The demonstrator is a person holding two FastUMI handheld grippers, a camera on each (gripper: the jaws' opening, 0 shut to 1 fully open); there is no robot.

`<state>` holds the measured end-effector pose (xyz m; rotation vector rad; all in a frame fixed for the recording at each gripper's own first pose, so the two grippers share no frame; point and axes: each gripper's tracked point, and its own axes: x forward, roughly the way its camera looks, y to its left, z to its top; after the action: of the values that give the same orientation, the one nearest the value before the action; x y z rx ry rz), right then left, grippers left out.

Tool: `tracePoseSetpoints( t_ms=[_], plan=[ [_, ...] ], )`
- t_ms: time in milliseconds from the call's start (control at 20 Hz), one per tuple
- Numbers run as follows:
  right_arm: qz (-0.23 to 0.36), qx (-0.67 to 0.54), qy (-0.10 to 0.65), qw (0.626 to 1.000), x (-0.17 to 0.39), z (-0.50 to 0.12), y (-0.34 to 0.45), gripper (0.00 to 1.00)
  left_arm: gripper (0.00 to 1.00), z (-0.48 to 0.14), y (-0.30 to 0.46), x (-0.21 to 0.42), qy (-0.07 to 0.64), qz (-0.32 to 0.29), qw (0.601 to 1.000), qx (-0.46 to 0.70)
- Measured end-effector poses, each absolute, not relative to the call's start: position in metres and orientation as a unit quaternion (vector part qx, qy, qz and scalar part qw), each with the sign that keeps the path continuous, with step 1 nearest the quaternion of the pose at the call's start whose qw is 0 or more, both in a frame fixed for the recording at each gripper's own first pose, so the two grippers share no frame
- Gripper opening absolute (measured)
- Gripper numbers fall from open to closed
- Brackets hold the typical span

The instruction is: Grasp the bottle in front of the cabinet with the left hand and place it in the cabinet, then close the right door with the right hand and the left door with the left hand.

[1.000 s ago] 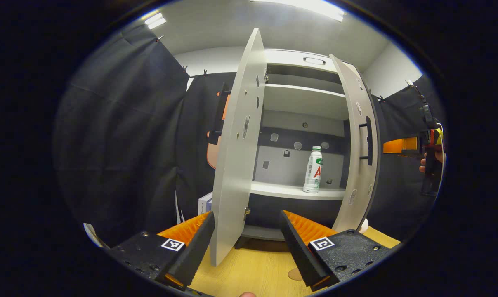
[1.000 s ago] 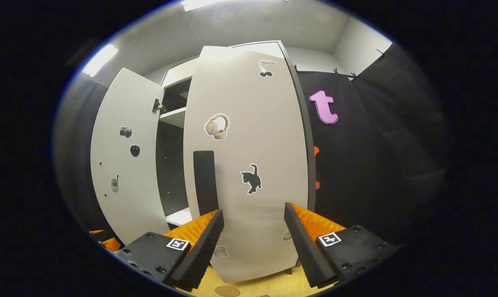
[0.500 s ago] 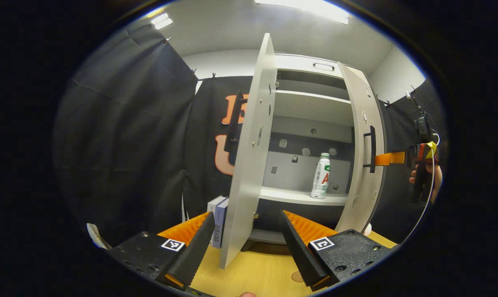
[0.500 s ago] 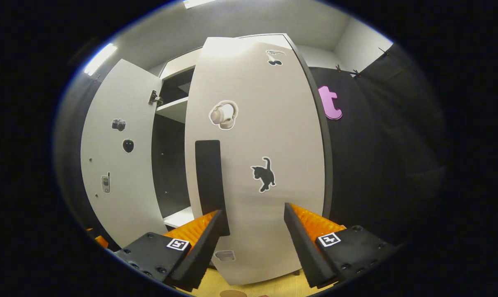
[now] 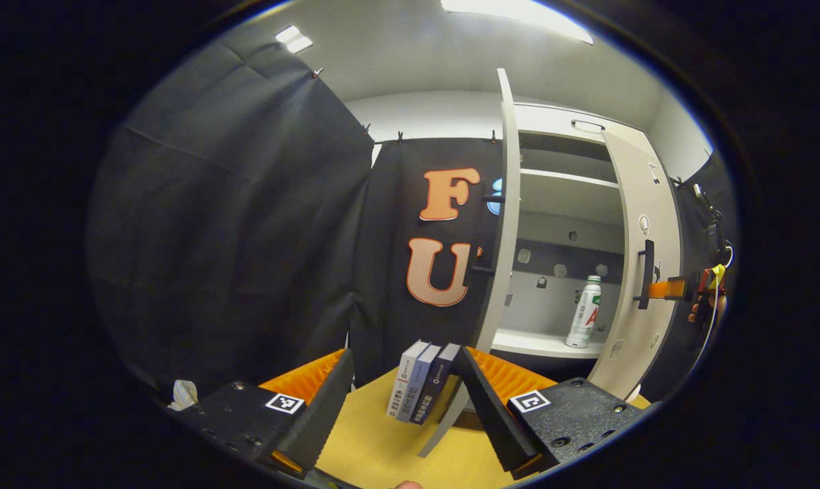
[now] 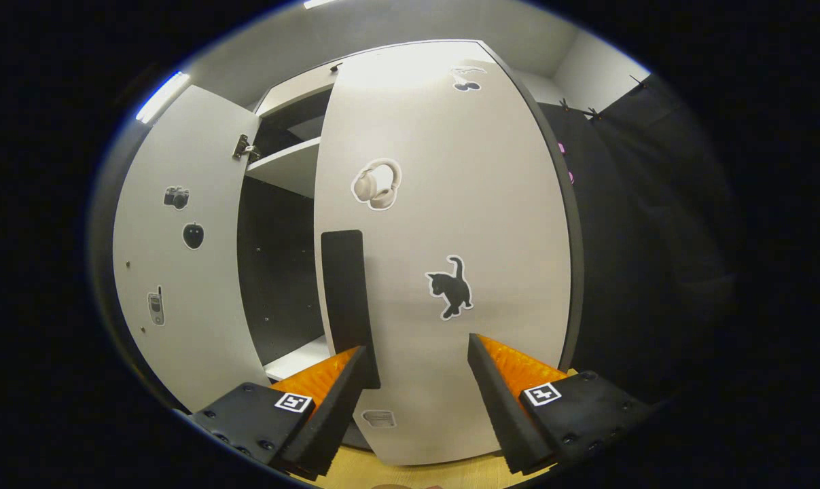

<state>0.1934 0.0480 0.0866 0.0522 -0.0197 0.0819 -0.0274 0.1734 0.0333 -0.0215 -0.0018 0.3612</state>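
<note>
A white bottle (image 5: 584, 312) with a green cap stands upright on the cabinet's lower shelf (image 5: 542, 343). In the left gripper view my left gripper (image 5: 405, 352) is open and holds nothing, low over the table, to the left of the left door (image 5: 505, 224), which I see edge-on. The right door (image 5: 644, 285) stands partly swung in, and the right gripper's orange fingers (image 5: 666, 288) reach it by its black handle (image 5: 647, 272). In the right gripper view my right gripper (image 6: 418, 346) is open against the right door's front (image 6: 443, 224), its left fingertip beside the handle (image 6: 345, 299).
Three books (image 5: 420, 382) stand leaning on the wooden table (image 5: 376, 448) just left of the left door. A crumpled white scrap (image 5: 182, 392) lies at the table's far left. The left door's inner face (image 6: 179, 272) stands wide open. A hand (image 5: 707, 305) holds the right gripper.
My left gripper has swung left, from facing the cabinet opening to the left door's outer side. The right gripper has pressed in on the right door, which has turned further toward shut.
</note>
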Motion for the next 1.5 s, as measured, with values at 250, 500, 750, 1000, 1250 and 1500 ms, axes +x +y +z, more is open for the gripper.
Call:
tracePoseSetpoints(
  t_ms=[250, 500, 750, 1000, 1250, 1500],
  plan=[
    [0.032, 0.041, -0.002, 0.999, 0.198, 0.085, 0.048, 0.97, 0.92, 0.061, 0.191, -0.003, -0.023, 0.182, 0.983, -0.007],
    [0.029, 0.054, -0.029, 0.998, 0.167, 0.105, 0.035, 0.98, 0.94, 0.097, 0.191, 0.028, -0.061, 0.173, 0.983, -0.015],
    [0.027, 0.019, -0.049, 0.998, 0.108, 0.109, 0.013, 0.98, 0.94, 0.136, 0.194, 0.054, -0.111, 0.174, 0.979, -0.007],
    [0.027, -0.004, -0.033, 0.999, 0.074, 0.088, 0.0, 0.98, 0.94, 0.141, 0.193, 0.079, -0.115, 0.171, 0.978, 0.02],
    [0.003, 0.018, -0.019, 1.0, 0.061, 0.072, -0.031, 0.97, 0.94, 0.131, 0.186, 0.081, -0.11, 0.171, 0.979, 0.014],
    [-0.019, 0.024, -0.02, 0.999, 0.051, 0.069, -0.057, 0.97, 0.87, 0.129, 0.18, 0.082, -0.109, 0.164, 0.98, 0.011]
  ],
)
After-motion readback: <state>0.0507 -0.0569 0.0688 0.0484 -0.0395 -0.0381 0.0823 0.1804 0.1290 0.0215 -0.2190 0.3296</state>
